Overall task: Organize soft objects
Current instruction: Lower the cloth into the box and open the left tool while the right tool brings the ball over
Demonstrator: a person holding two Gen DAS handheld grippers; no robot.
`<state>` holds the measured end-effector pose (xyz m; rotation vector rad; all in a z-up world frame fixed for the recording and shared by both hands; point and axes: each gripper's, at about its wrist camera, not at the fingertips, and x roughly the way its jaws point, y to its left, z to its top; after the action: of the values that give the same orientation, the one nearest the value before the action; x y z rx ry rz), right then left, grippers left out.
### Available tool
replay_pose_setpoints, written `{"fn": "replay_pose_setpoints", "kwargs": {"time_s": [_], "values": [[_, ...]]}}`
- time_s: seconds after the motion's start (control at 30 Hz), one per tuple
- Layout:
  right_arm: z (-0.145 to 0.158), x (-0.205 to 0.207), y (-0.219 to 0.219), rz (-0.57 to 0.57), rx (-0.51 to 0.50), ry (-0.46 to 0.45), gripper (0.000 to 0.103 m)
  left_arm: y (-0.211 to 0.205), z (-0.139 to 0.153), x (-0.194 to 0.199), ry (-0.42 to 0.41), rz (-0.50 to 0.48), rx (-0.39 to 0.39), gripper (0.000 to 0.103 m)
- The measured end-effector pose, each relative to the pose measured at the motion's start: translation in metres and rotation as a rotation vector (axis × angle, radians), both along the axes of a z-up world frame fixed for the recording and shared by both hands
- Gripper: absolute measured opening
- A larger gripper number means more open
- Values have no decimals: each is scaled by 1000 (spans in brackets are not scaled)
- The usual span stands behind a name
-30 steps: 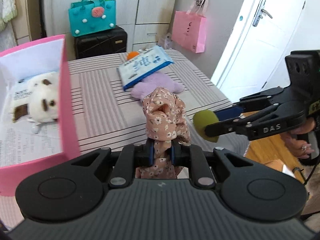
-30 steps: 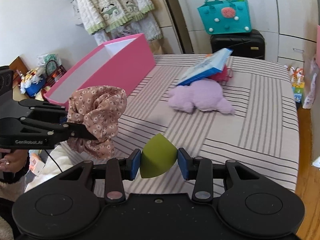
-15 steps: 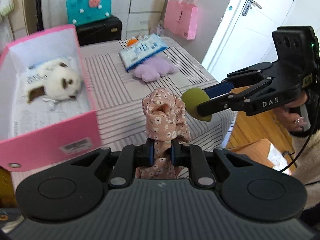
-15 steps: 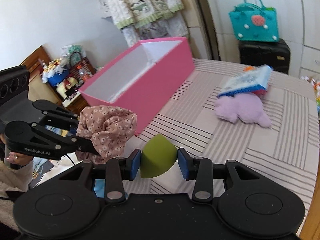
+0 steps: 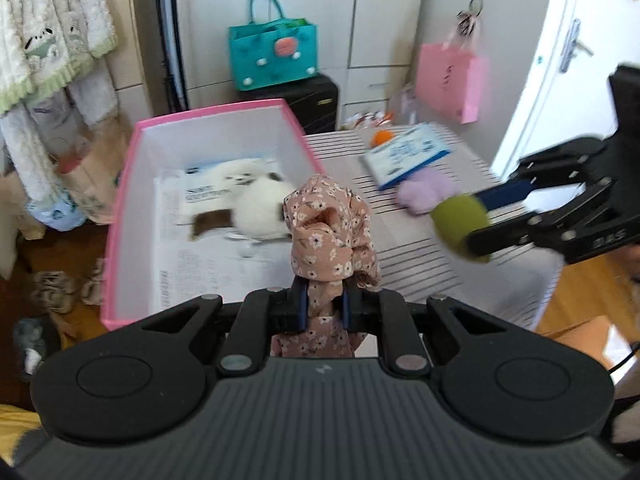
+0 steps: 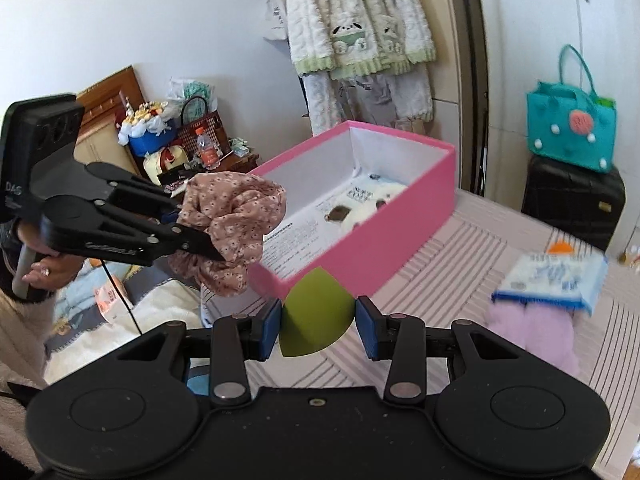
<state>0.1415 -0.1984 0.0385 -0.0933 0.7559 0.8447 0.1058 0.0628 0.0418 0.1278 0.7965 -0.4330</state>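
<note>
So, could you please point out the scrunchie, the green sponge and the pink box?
scrunchie (image 5: pixel 328 236), left wrist view, bunched top
green sponge (image 6: pixel 316 312), right wrist view, middle
pink box (image 6: pixel 400 236), right wrist view, outer side wall

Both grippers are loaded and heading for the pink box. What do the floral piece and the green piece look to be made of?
Floral piece in the left gripper: thin woven fabric, matte, gathered in ruffles; it looks like a scrunchie.
Green piece in the right gripper: probably foam sponge, going by its smooth matte teardrop form; the look alone leaves it open.
Pink box: apparently stiff card, with flat walls and a white inside.
</note>
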Motion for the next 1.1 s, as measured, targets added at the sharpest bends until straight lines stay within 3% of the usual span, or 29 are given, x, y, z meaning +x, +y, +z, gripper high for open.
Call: {"fn": "replay_pose_setpoints", "kwargs": {"time_s": [0.2,0.3,0.57,0.8,1.1], "values": [[17,25,15,23,16,-53,46,13,-5,41,14,21,12,15],[24,36,17,26,31,-71,46,8,-21,61,-1,33,100,15],[13,72,43,16,-40,-62,46,19,-48,124,109,89,148,15],[7,100,80,92,-85,-50,46,41,-60,149,225,178,75,19],[-11,111,117,170,-142,-23,46,54,-49,143,168,156,17,22]]}}
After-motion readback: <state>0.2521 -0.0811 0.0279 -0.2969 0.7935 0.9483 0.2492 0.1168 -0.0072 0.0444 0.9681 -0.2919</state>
